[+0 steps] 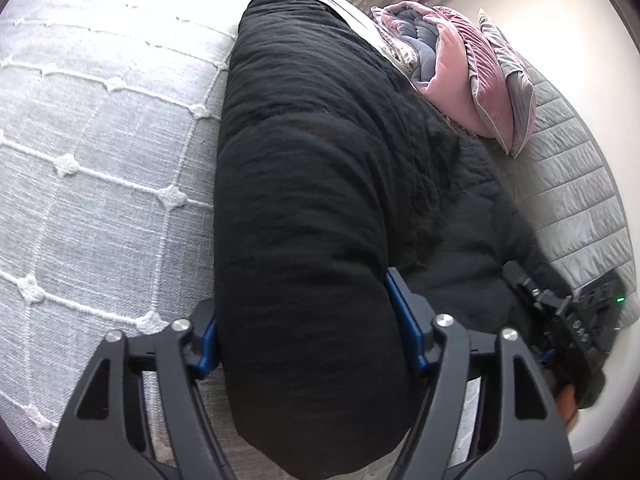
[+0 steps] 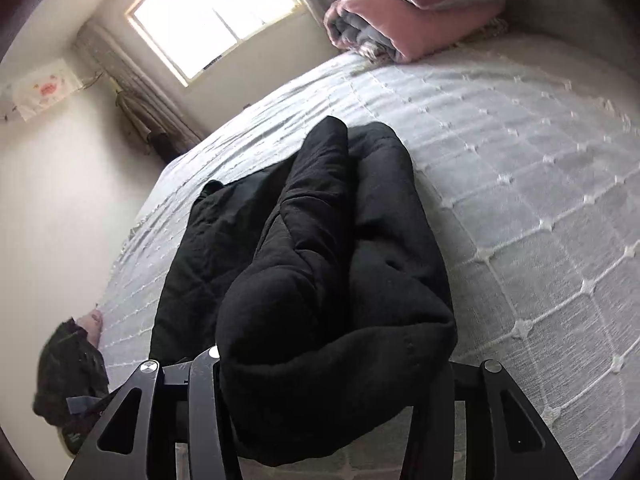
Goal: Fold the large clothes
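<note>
The black padded coat (image 1: 312,184) lies along the bed (image 1: 100,128), its near end bunched at six o'clock. The left tongs (image 1: 308,332) clamp one thick roll and the right tongs (image 2: 332,376) clamp another. Such bulky padding could squeeze out of either grip, and an uneven lift would likely undo the fold.

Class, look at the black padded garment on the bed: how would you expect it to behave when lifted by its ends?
The black padded garment is probably floppy: it drapes and creases over the bed cover. Its puffy bulk between the left gripper pads suggests it compresses and may sag mid-span. It looks light for its size, though that is uncertain.
</note>
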